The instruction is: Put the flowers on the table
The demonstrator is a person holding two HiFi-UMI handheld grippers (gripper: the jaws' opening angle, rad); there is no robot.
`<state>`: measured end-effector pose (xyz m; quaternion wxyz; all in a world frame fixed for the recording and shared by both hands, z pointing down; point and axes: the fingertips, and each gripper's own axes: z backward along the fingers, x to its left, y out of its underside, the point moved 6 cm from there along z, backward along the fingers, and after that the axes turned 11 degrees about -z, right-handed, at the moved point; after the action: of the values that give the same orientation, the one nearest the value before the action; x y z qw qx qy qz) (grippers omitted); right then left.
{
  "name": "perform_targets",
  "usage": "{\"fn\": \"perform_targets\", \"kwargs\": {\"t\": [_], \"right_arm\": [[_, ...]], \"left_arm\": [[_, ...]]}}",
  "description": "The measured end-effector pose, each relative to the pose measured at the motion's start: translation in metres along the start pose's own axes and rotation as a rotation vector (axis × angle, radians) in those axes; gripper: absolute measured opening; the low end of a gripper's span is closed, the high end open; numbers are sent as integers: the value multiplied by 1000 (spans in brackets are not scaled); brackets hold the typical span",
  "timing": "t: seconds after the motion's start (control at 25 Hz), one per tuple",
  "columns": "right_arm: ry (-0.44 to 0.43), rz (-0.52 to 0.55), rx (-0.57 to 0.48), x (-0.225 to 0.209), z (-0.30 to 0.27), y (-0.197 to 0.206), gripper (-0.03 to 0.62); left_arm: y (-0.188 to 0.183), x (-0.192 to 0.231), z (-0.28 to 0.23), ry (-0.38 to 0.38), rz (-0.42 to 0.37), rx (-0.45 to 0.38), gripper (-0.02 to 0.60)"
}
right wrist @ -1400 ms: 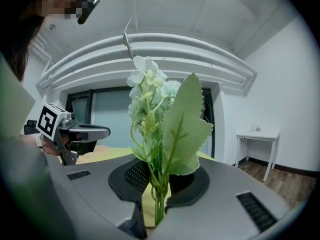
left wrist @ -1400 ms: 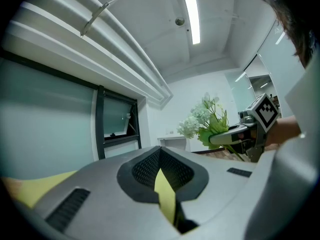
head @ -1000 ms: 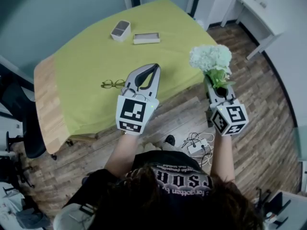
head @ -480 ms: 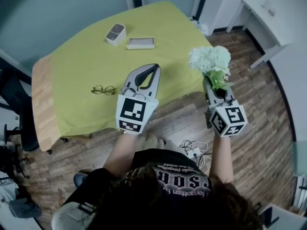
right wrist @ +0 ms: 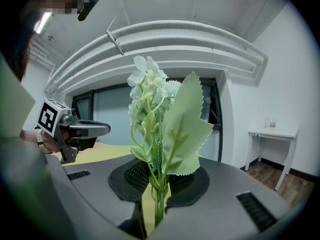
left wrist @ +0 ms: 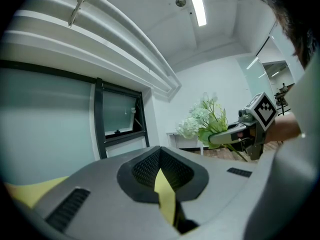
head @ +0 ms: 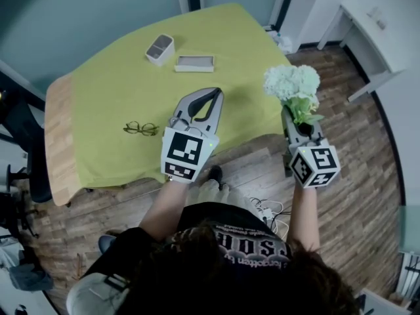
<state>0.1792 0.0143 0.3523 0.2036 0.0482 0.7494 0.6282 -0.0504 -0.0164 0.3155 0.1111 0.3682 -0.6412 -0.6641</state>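
i have the right gripper [head: 296, 122] clamped on the flowers [head: 292, 84]. in the right gripper view the thin green stems [right wrist: 156, 204] run down between the two jaws and are pinched there, with a big toothed leaf [right wrist: 187, 129] and the pale blossoms standing up in front of the lens. the bunch is upright, held in the air over the wooden floor [head: 354, 176], just off the near right edge of the table [head: 118, 84] and not touching it.

my left gripper [head: 212, 97] is held over the near part of the yellow-green tabletop. its jaws are together with nothing in them; in the left gripper view only a narrow sliver of the yellow top shows through the slit behind the tips [left wrist: 160, 156]. off to that view's right i see the flowers [left wrist: 200, 121] in the other gripper [left wrist: 222, 135].

on the table: a pair of glasses [head: 141, 129] near the front edge, left of my left gripper, and at the far side a small white container [head: 160, 48] with a flat box [head: 195, 63] just beside it. the patch of table nearest the flowers is bare. a strip of bare wood [head: 58, 136] shows at the table's left end.

around it: a white side table [head: 377, 25] by the wall at the right, a dark chair [head: 20, 143] at the left, and a tangle of cables [head: 266, 209] on the floor by the person's feet.
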Motion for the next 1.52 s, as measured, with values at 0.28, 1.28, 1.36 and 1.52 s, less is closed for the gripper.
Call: {"fn": "perform_targets", "kwargs": {"t": [0.28,1.28,1.36,1.52], "right_arm": [[16,1,21,-24,-46,-2,71],[27,30,73,-85,-205,-33,71],[14,24,80,-89,-213,-32,71],[-22,13,88,-99,-234,-27,71]], "left_arm": [[13,23,-46,13,18,-5,3],[41,100,-178,74,65,6,3],[42,98,-182,81,71,16,3],[46,97,-191,66,59,39,3]]}}
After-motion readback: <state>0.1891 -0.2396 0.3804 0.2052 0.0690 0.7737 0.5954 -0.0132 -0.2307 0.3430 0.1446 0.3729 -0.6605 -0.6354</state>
